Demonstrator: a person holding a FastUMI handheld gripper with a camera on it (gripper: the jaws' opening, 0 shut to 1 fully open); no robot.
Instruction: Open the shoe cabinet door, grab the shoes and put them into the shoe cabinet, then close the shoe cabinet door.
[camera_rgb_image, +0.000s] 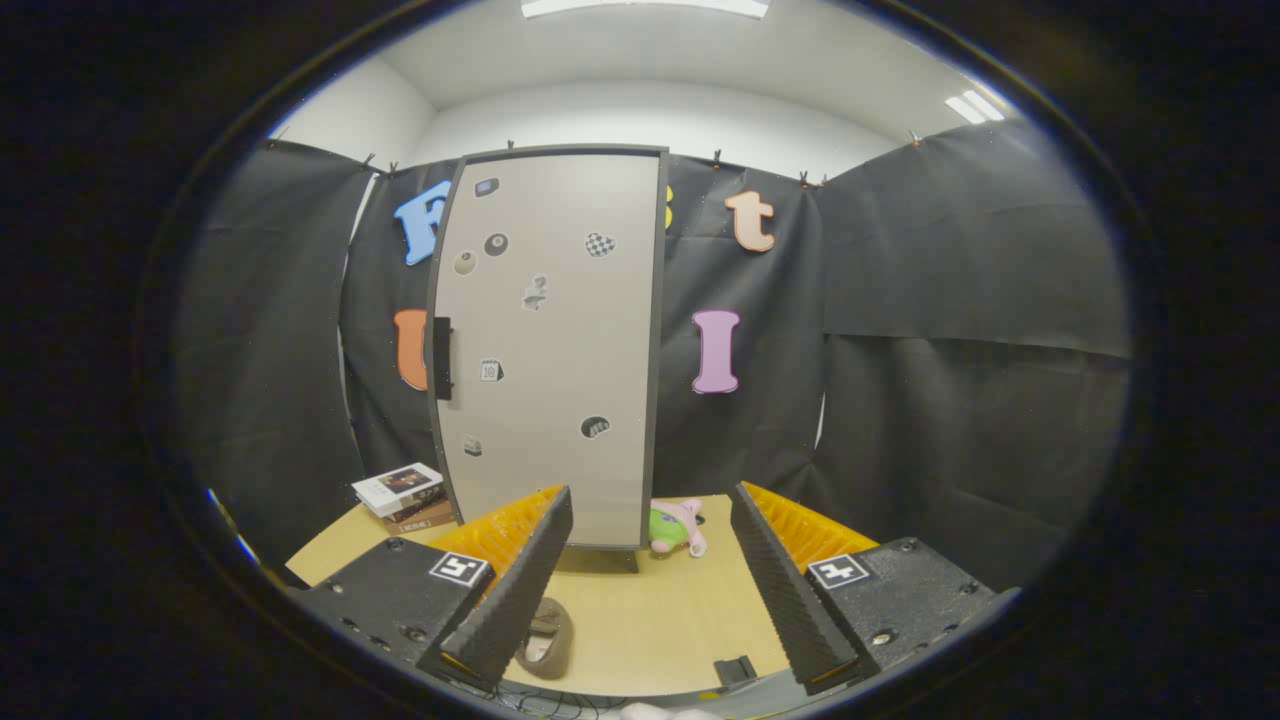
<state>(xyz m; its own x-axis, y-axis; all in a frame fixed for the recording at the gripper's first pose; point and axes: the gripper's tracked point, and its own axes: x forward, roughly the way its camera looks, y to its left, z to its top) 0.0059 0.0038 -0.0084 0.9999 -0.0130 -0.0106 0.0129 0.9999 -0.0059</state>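
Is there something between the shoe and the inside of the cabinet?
Yes. The cabinet door is closed, beyond the open fingers. The shoe lies on the table by the left finger.

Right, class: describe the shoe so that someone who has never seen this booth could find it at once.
Start at the tall shoe cabinet standing on the wooden table, its door closed. Come forward to the open tool; the shoe lies on the table beside its left finger, partly hidden by it. It is brown and low, unlike the green and pink plush toy by the cabinet's foot.
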